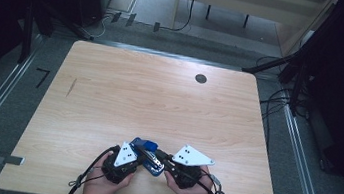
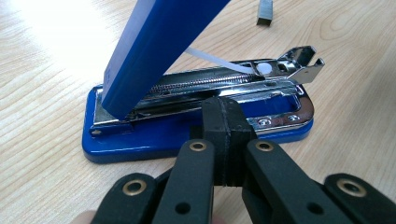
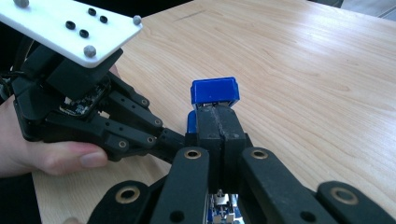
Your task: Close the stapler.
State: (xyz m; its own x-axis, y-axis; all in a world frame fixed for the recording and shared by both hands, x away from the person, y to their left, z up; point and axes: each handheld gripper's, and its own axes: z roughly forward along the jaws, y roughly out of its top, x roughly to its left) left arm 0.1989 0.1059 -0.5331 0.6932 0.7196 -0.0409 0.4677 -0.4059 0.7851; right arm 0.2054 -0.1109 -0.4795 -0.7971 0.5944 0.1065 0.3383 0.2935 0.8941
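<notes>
Right now, working a blue stapler [image 2: 196,126] at the near edge of the wooden table [image 1: 160,95], between the two hands. Lid [image 2: 154,51] swung up steeply, blue and blocky, hinged at the back; below it a chrome magazine channel [image 2: 219,81] lying open with its spring visible, a bright metal nose at the front, a flat blue base plate resting on the wood. Left gripper [image 2: 223,122] clenched tight, pads pressed together, tips touching the long side of the magazine rail, nothing pinched between them. Right gripper [image 3: 218,125] likewise squeezed shut, nosing up against the stapler from one end, just under the raised blue lid end; whether pressing or merely touching, cannot tell. Small strip of staples [image 2: 264,12] lying loose on the table beyond the stapler. Probably a stiff, fairly weighty little thing, metal and hard plastic, not fragile, but chrome slick under rubber pads and the hinged lid free to flop. Best taken across the base or the long sides of the rail; lid better steadied separately near its free end.
</notes>
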